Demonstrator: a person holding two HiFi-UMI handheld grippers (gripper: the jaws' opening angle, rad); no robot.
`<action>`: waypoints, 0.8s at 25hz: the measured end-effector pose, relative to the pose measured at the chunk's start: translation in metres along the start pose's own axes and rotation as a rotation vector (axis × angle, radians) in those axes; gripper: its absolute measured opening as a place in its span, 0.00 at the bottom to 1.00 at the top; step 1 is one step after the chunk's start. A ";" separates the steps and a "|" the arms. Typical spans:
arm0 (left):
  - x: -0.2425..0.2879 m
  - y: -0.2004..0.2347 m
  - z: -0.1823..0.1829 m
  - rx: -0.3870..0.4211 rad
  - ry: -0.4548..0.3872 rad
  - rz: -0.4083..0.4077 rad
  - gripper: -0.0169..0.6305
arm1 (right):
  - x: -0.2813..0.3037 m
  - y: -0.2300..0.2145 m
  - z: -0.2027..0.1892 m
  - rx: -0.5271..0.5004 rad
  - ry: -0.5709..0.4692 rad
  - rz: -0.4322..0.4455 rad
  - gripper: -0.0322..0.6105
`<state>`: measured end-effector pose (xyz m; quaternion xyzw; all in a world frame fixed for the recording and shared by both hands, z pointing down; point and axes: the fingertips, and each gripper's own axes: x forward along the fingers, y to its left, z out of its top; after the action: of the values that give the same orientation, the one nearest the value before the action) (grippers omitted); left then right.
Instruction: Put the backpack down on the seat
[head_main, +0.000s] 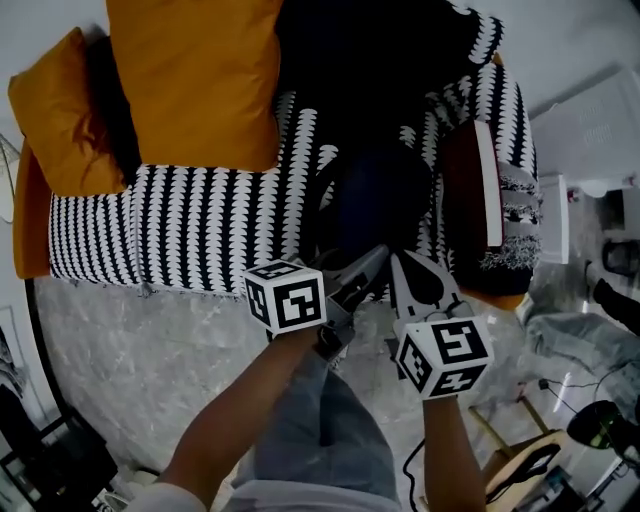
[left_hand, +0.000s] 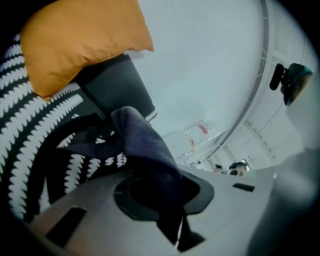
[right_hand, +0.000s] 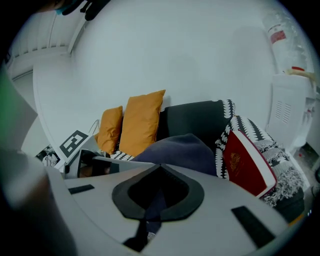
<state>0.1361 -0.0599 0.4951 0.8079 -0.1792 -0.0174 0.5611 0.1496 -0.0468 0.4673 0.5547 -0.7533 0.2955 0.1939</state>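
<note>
The dark blue backpack (head_main: 375, 195) hangs over the right part of the black-and-white patterned sofa seat (head_main: 180, 220), in front of the dark backrest. My left gripper (head_main: 372, 260) is shut on a fold of its fabric (left_hand: 145, 145), which runs down between the jaws. Just to its right, my right gripper (head_main: 402, 265) is also shut on a strip of the backpack (right_hand: 185, 150). In the head view both grippers meet at the bag's near edge. Whether the bag's bottom touches the seat is hidden by its own dark bulk.
Two orange cushions (head_main: 195, 75) (head_main: 55, 115) lean at the sofa's left and middle. A red book-like thing (head_main: 470, 195) stands against the right armrest. White furniture (head_main: 590, 130), clothes and cables lie on the floor at the right. The person's legs (head_main: 310, 430) stand before the sofa.
</note>
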 end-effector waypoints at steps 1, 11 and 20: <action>-0.004 0.002 0.001 0.009 -0.002 0.005 0.12 | 0.002 0.005 0.000 -0.006 0.004 0.010 0.05; -0.036 0.032 0.021 0.022 -0.057 0.071 0.12 | 0.026 0.037 0.000 -0.056 0.042 0.088 0.05; -0.054 0.077 0.034 0.054 -0.084 0.152 0.12 | 0.052 0.050 -0.007 -0.092 0.081 0.131 0.05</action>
<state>0.0568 -0.0974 0.5437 0.8053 -0.2637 -0.0039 0.5310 0.0860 -0.0694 0.4939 0.4823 -0.7922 0.2950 0.2297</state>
